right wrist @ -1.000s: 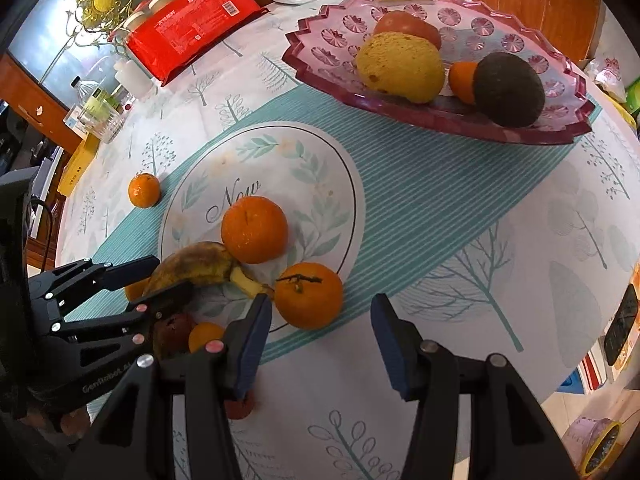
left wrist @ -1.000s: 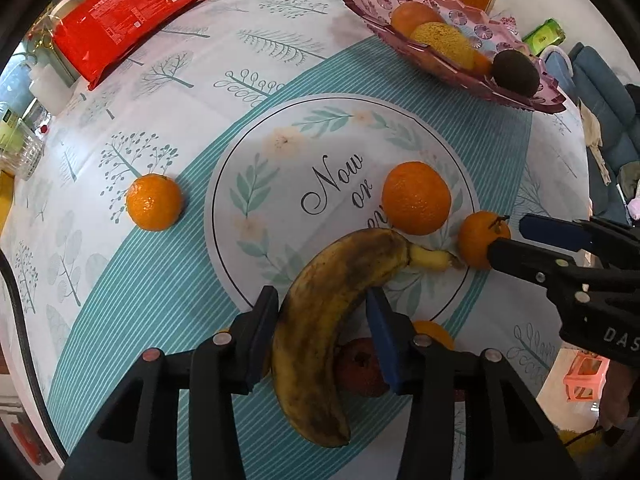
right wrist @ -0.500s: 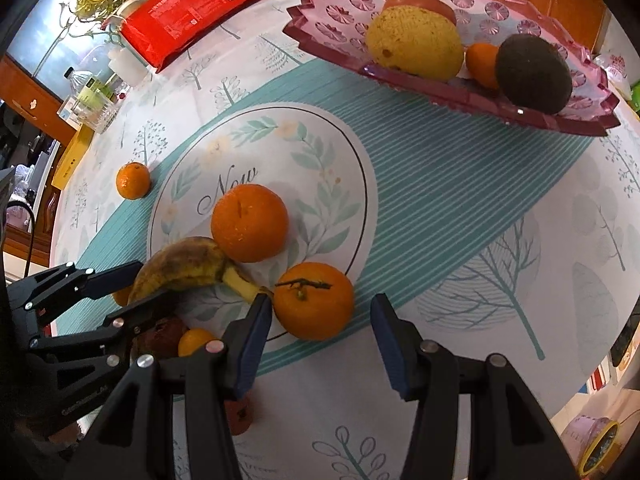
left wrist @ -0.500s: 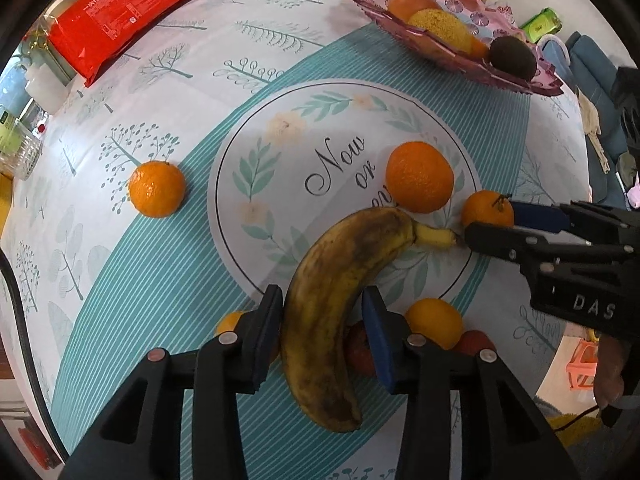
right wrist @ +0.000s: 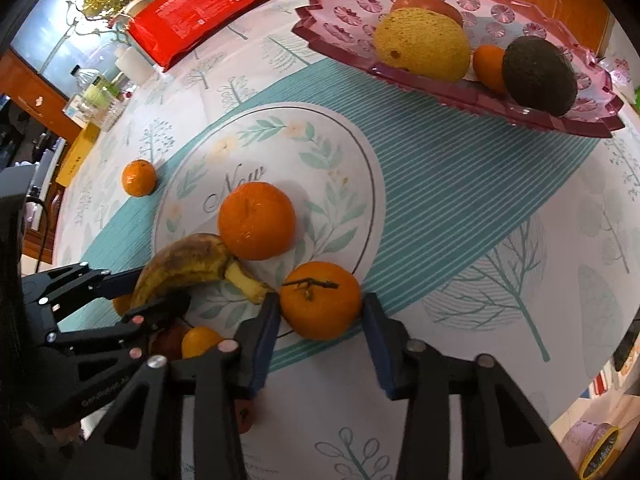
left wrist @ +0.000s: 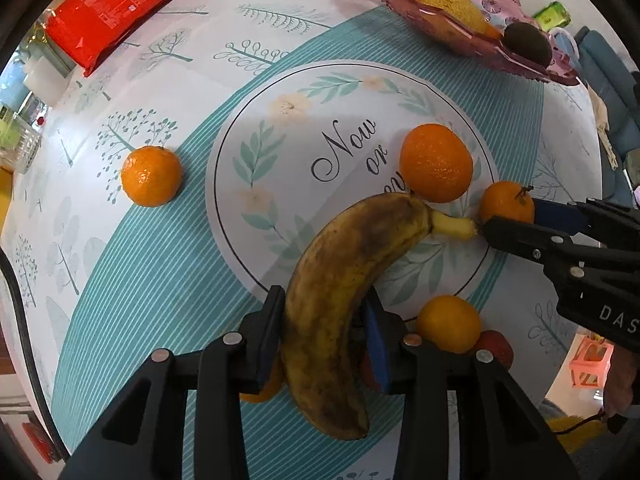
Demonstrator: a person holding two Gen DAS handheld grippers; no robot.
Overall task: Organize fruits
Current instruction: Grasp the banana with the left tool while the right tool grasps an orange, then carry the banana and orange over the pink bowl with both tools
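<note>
My left gripper (left wrist: 324, 330) is shut on a brown-spotted banana (left wrist: 344, 280), which also shows in the right wrist view (right wrist: 188, 266). My right gripper (right wrist: 320, 320) is open, its pads on either side of a stemmed mandarin (right wrist: 320, 300) on the table; the mandarin shows in the left wrist view (left wrist: 506, 204) too. A large orange (right wrist: 256, 226) lies beside the banana stem. A pink fruit tray (right wrist: 340, 20) at the far side holds a yellow fruit (right wrist: 424, 44), a small orange and an avocado (right wrist: 538, 74).
A lone mandarin (left wrist: 151, 175) lies at the left. Small fruits (left wrist: 448, 328) lie under the banana near the table's front edge. A red packet (left wrist: 112, 16) and bottles (right wrist: 96, 96) stand at the far left.
The banana is now gripped tighter and drawn nearer the left camera. My right gripper has moved forward, so the stemmed mandarin now sits between its pads.
</note>
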